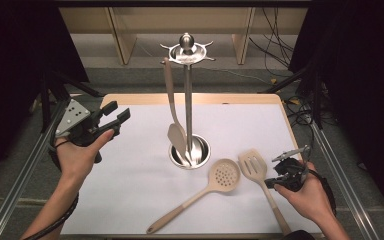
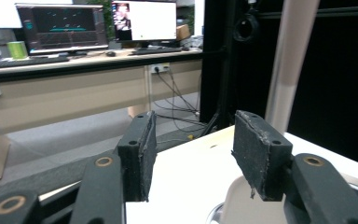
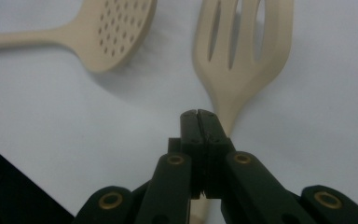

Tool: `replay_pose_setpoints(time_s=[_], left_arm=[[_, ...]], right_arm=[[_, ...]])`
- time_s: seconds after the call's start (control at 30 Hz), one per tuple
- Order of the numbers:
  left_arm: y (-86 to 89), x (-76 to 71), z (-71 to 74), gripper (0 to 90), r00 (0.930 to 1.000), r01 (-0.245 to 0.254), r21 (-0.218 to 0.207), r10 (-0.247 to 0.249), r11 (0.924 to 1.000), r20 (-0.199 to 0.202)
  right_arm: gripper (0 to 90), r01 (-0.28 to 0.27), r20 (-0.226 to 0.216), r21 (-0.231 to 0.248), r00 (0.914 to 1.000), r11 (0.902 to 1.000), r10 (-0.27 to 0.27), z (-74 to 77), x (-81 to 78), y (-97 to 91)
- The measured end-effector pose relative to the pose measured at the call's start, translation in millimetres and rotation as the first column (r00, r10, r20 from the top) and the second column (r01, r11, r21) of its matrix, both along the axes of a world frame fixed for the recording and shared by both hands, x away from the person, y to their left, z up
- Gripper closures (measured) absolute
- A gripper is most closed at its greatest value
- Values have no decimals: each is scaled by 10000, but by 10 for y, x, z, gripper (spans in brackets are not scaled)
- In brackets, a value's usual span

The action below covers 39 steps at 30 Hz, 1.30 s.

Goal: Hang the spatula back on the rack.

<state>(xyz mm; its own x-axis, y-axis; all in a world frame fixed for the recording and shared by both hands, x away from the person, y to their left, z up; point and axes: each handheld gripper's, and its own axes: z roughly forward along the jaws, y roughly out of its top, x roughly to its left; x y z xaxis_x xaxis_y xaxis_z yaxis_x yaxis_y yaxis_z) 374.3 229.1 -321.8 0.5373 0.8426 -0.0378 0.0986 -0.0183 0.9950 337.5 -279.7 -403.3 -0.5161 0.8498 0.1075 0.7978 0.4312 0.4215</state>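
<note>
Left tongs point(image 1: 120, 114) open, empty, right tongs point(image 3: 199, 114) closed above slotted spatula point(image 3: 242, 56)

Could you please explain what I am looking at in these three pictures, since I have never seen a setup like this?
A person holds a pair of hand-held tongs in each hand. One picture looks down on the table; the other two come from cameras riding on the tongs. The left tongs are open and empty, raised at the table's left. The right tongs are shut, tips over the slotted turner's handle; a grip on it cannot be confirmed. Beside it lies a perforated spoon. A metal stand has one spatula hanging on it.
</note>
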Motion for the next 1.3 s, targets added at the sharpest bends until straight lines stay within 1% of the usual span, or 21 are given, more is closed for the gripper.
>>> replay_pose_setpoints(time_s=[0.03, 0.07, 0.17, 0.23, 0.4, 0.43, 0.53, 0.57, 0.6, 0.7, 0.77, 0.83, 0.87, 0.9, 0.93, 1.03, 1.13, 1.2, 1.23, 1.27, 1.3], left_arm=[[8, -5, -7, 479, 10000, -23, 10, 24, 10000, -39], [14, -11, -18, 479, 9999, -58, -30, 57, 10000, -83], [31, -17, -39, 477, 9998, -98, -42, 98, 9999, -159], [44, -14, -45, 476, 9997, -99, -39, 98, 9999, -207], [67, 24, -62, 472, 9995, -161, -67, 159, 9998, -272], [64, 32, -68, 472, 9995, -143, -90, 140, 9999, -290], [55, 52, -80, 471, 9994, -106, -74, 103, 9999, -335], [53, 57, -84, 471, 9993, -92, -68, 90, 9999, -354], [50, 61, -89, 470, 9993, -81, -51, 79, 10000, -370], [40, 68, -102, 470, 9991, -63, -19, 62, 10000, -414], [35, 68, -105, 470, 9992, -55, 16, 55, 10000, -407], [32, 64, -101, 470, 9991, -49, 7, 49, 10000, -413], [30, 63, -98, 470, 9992, -45, -10, 45, 10000, -400], [28, 62, -96, 470, 9992, -41, -10, 40, 10000, -387], [26, 60, -94, 470, 9993, -25, -16, 24, 10000, -385], [29, 58, -95, 469, 9992, -16, -19, 15, 10000, -400], [38, 64, -96, 469, 9991, -35, -42, 33, 10000, -415], [43, 67, -95, 470, 9992, -49, -65, 47, 10000, -407], [46, 67, -95, 470, 9991, -50, -62, 47, 10000, -414], [48, 68, -95, 469, 9991, -59, -52, 57, 10000, -419], [51, 69, -95, 469, 9991, -61, -35, 60, 10000, -425]], right_arm=[[900, 218, -324, 8, 9992, 9998, -218, -16, -25, 6], [900, 120, -289, -17, 9995, 9999, -121, -35, -26, -5], [900, 535, -627, -23, 9966, 9986, -535, -61, -64, 7], [900, 346, -632, -87, 9974, 9994, -351, -90, -76, -12], [900, 447, -1234, -224, 9912, 9987, -471, -178, -96, 2], [900, 608, -1571, -274, 9855, 9978, -643, -180, -105, 19], [900, 629, -1801, -406, 9812, 9972, -692, -218, -104, 38], [900, 523, -2031, -307, 9775, 9982, -575, -228, -105, 33], [900, 858, -2548, -358, 9626, 9957, -921, -222, -125, 68], [900, 501, -2928, -627, 9539, 9968, -663, -254, -135, 47], [900, 500, -3014, -708, 9510, 9962, -692, -255, -136, 41], [843, 719, -2601, -718, 9615, 9948, -882, -223, -123, 18], [811, 902, -2464, -791, 9632, 9928, -1072, -219, -110, 7], [786, 718, -2221, -841, 9710, 9939, -890, -244, -98, -18], [756, 736, -2249, -1175, 9694, 9903, -987, -243, -86, -31], [699, 676, -2015, -1523, 9746, 9860, -980, -251, -69, -53], [669, 716, -2259, -1582, 9683, 9848, -1067, -256, -61, -52], [655, 509, -2323, -1557, 9688, 9865, -866, -308, -50, -57], [645, 406, -2551, -1708, 9633, 9845, -840, -322, -48, -44], [645, 607, -2952, -1788, 9488, 9820, -1124, -331, -58, -17], [650, 630, -2990, -1790, 9473, 9818, -1153, -357, -58, -9]])
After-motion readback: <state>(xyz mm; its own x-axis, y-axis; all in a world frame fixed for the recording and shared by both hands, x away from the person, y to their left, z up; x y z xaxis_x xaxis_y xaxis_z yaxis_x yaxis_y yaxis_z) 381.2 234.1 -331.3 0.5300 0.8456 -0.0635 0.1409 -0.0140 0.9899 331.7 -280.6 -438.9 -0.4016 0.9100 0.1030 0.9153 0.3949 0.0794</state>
